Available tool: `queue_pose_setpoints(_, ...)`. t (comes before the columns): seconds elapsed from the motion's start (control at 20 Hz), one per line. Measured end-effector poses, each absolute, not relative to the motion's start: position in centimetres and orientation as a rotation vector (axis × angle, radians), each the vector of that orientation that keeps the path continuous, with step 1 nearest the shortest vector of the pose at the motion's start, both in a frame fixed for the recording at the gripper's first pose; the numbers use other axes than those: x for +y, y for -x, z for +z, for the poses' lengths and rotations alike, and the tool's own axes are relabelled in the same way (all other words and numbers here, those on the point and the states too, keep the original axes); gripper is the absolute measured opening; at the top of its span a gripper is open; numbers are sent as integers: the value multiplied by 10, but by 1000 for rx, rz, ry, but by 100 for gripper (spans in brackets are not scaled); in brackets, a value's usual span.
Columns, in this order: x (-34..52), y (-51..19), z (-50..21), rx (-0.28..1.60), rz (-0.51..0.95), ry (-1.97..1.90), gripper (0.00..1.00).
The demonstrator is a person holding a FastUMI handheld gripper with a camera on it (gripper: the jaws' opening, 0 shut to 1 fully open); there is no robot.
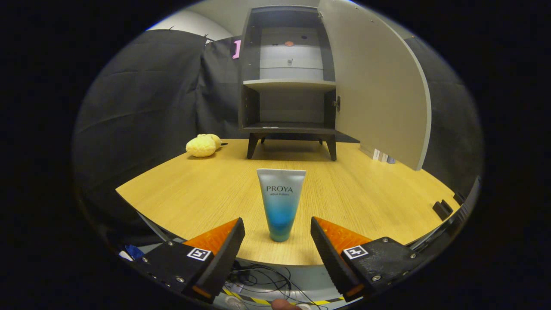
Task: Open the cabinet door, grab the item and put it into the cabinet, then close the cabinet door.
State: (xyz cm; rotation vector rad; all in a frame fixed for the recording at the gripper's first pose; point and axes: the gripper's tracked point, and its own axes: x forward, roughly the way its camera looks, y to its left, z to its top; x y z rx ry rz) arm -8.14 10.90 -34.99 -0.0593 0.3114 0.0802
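a yellow plush toy [203,145] is seen left of centre on the wooden table [206,189]. small black clips [443,209] lie at the table's right edge. tangled cables [262,280] are seen at the bottom centre, below the table's near edge.

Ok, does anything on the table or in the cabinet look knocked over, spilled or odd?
Nothing stands out. The tube stands upright on its cap, just ahead of the open gripper. The cabinet door is swung open; nothing is spilled.
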Motion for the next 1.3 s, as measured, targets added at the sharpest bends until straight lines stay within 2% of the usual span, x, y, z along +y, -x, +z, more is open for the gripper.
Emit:
queue_pose_setpoints(0.1, 112, 71, -355, 315, 48, 43, 95)
queue_pose_setpoints(0.2, 111, 55, -361, 311, 17, 54, 89)
queue_pose_setpoints(0.3, 101, 59, -355, 306, -17, 116, 59)
queue_pose_setpoints(0.35, 102, 52, -359, 312, -6, 110, 49)
queue_pose_setpoints(0.65, 103, 49, -336, 326, -9, 124, 46)
queue_pose_setpoints(1.05, 117, 27, -216, 272, 38, 107, 46)
queue_pose_setpoints(1.3, 124, -11, -134, 254, 42, 69, 46)
